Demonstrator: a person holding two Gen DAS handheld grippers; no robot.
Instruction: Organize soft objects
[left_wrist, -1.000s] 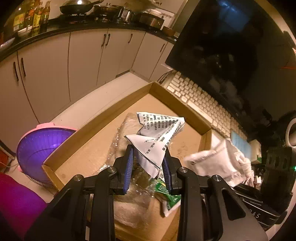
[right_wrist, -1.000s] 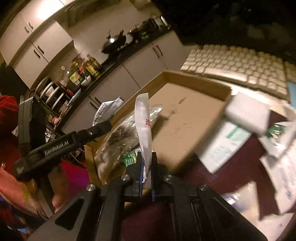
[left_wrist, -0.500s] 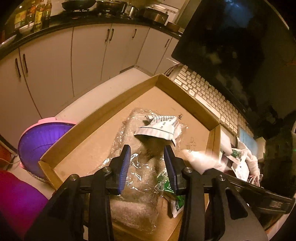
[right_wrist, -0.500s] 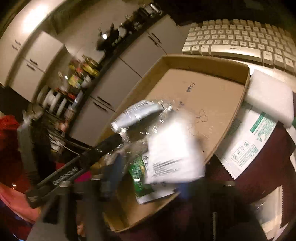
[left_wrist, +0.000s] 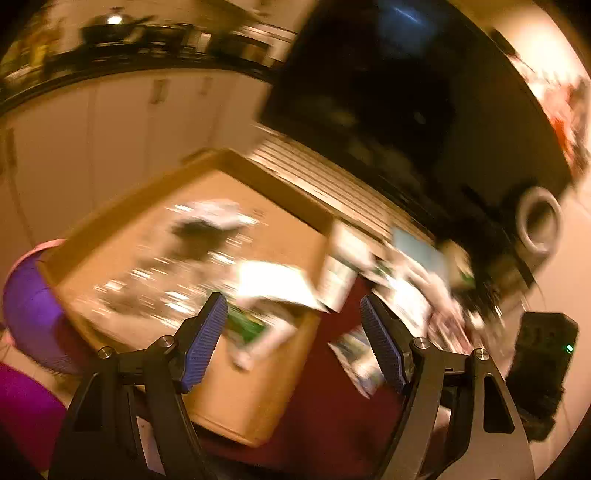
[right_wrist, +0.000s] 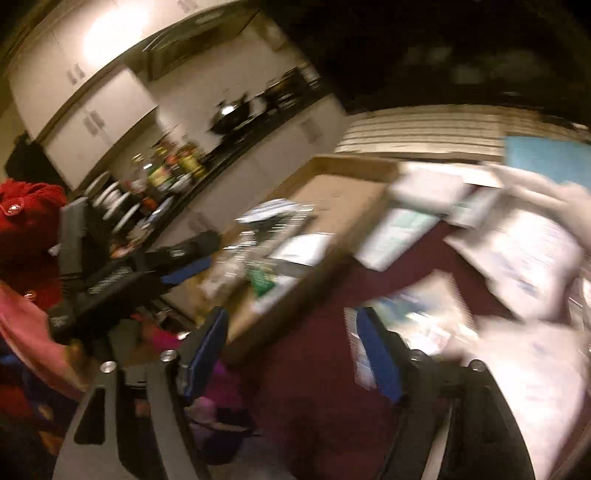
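Observation:
Both views are motion-blurred. A shallow cardboard box (left_wrist: 280, 195) holds clear plastic wrap (left_wrist: 159, 280), a white printed bag (left_wrist: 218, 216), another white bag (left_wrist: 273, 284) and a green-printed packet (left_wrist: 247, 326). My left gripper (left_wrist: 293, 341) is open and empty above the box's near right corner. My right gripper (right_wrist: 291, 354) is open and empty over the dark red tabletop (right_wrist: 317, 369), right of the box (right_wrist: 332, 192). More white soft bags (right_wrist: 524, 258) lie on the table at the right. The left gripper's body (right_wrist: 122, 273) shows in the right wrist view.
A white keyboard (left_wrist: 325, 184) and a dark monitor (left_wrist: 399, 103) stand behind the box. A purple basket (left_wrist: 29, 310) sits left of the box. Kitchen cabinets (left_wrist: 110, 140) and a counter with pans are at the back. A black device (left_wrist: 543, 369) is at the right.
Both grippers have let go of their white bags, which now lie in the box. Both have opened wide and swung to the right, away from the box.

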